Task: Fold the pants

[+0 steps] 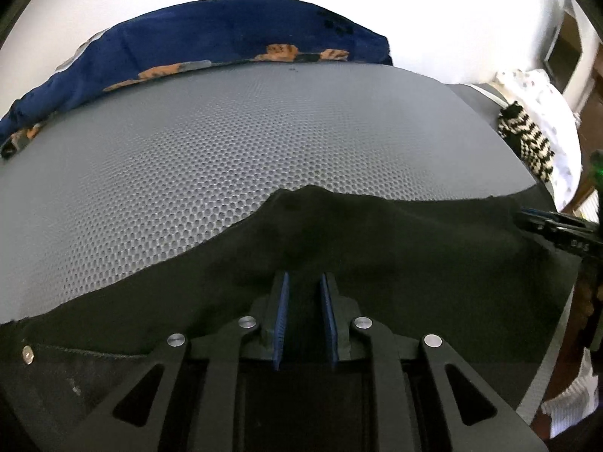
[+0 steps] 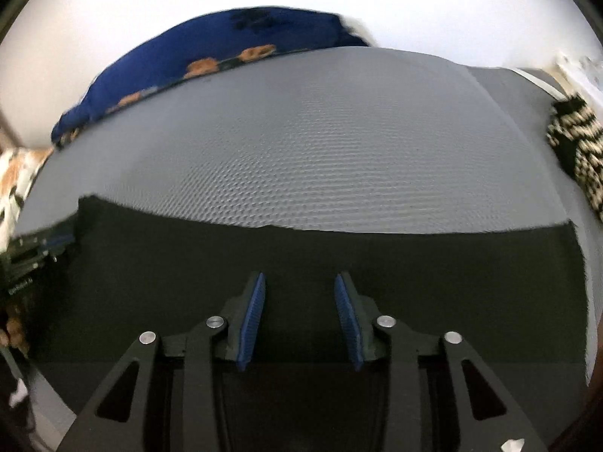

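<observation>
- Fabric is filling the lower half of the left wrist view: one pair of black cloth pants (image 1: 377, 248) is lying on a grey honeycomb-textured mat (image 1: 226, 143), its far edge rising to a small peak.
- One silver rivet (image 1: 27, 354) is sitting on the pants at the lower left, beside a stitched seam.
- The left gripper (image 1: 304, 282), black with two blue ribbed pads (image 1: 280, 320), is hanging over the pants with its jaws standing a narrow gap apart; black cloth is showing in the gap, but whether the pads are pinching it cannot be told.
- One dark blue blanket with orange patches (image 1: 188, 45) is lying along the mat's far edge, and one black-and-white zigzag knit cloth (image 1: 527, 139) is resting at the right against a white spotted fabric (image 1: 542, 94).
- The other tool is showing at the right edge; small pale lettering on it is too blurred to read.

- In the right wrist view, the same pants (image 2: 414, 263) are lying flat across the near part of the mat (image 2: 301, 132), their far edge running almost straight.
- The right gripper (image 2: 299, 282) is hovering above them with its two blue pads (image 2: 252, 316) spread well apart, pressing on nothing.
- The blanket (image 2: 188, 41) and the knit cloth (image 2: 576, 139) are appearing once each, blurred.
- Pale writing on the black tool at the left edge is not legible.
</observation>
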Motion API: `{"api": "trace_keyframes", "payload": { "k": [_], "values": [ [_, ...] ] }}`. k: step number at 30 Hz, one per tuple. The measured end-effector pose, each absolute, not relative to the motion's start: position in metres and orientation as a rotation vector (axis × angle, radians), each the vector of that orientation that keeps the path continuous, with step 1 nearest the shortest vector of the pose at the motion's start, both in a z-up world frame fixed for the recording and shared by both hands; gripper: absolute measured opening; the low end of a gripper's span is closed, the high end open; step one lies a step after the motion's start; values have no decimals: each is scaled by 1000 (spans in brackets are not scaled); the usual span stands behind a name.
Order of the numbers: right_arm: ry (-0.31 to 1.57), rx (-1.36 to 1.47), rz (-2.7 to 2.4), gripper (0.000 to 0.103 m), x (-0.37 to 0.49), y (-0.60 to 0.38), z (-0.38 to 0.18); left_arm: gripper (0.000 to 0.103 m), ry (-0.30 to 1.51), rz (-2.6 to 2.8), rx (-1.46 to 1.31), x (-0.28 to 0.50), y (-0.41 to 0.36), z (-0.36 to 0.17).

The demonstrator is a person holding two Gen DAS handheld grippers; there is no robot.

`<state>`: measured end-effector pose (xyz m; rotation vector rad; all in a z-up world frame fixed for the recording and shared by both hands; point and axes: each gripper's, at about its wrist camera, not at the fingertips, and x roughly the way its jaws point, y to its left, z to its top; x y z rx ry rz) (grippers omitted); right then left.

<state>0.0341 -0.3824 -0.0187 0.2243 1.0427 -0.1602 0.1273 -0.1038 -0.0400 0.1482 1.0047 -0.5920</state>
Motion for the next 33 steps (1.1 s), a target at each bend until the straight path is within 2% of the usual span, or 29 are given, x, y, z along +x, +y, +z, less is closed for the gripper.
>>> {"api": "trace_keyframes", "payload": {
  "k": [3, 5, 7, 18, 25, 33],
  "values": [
    [1001, 294, -146, 38, 12, -399, 3, 28, 998, -576, 114, 120, -100, -29],
    [976, 327, -177, 40, -9, -412, 15, 49, 975, -568, 82, 107, -92, -19],
    [969, 405, -199, 40, -34, -430, 22, 58, 961, -563, 51, 94, -84, -13],
    [956, 775, -401, 42, -156, -504, 0, 59, 1035, -537, -23, 38, -64, -30],
    [907, 905, -476, 42, -179, -529, -22, 59, 1062, -515, -3, 22, -61, -44],
    [824, 907, -538, 41, -180, -558, -32, 59, 1065, -502, 8, 19, -60, -44]
  ]
}}
